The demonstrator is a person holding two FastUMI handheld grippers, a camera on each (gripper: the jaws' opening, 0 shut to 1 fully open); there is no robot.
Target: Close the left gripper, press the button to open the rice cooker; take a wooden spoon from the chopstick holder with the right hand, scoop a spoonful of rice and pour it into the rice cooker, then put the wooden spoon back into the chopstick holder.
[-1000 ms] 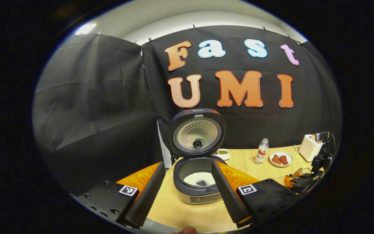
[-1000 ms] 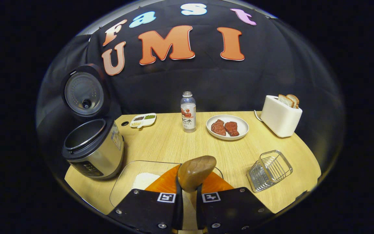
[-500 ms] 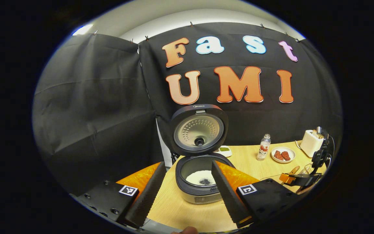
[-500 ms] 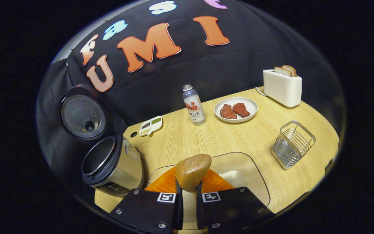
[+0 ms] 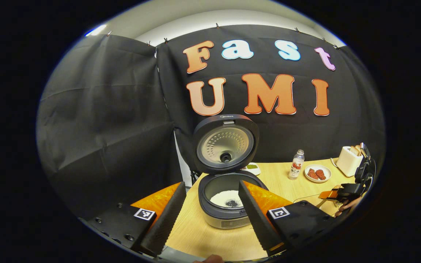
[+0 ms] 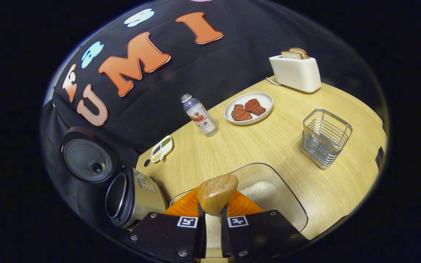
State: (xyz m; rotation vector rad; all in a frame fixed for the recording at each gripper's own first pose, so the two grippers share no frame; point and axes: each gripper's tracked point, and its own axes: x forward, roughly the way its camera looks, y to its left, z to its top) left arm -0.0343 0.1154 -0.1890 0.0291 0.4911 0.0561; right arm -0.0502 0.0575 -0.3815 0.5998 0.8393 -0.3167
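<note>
Two tongs are at work, and the right tongs (image 6: 213, 233) matter most just now: their fingers are pressed tight on the handle of the wooden spoon (image 6: 216, 193), whose bowl juts forward just over the clear glass dish (image 6: 291, 199) of rice (image 6: 258, 190). The left tongs (image 5: 210, 215) hang spread wide with nothing between them, fingers framing the rice cooker (image 5: 227, 204), which stands lid up on the tabletop (image 6: 269, 146) with white rice and a dark patch already in its pot.

From where I stand, the step in hand looks like the scoop. To do it well I'd tip the spoon's bowl down into the deeper heap of rice toward the dish's far side, push it along under the grains, then level it off before lifting so nothing slides off the rim. The grip is on a narrow round handle, so the spoon could twist between the fingers; a slow, steady wrist would help.

After that the spoon has to travel to the cooker, seen at the lower left of the right gripper view (image 6: 130, 197), near the dish. Keep the bowl flat on the way, clear the dish wall, and tip only once it is over the pot. The wire chopstick holder (image 6: 323, 137) stands apart on the other side, waiting for the spoon's return.
</note>
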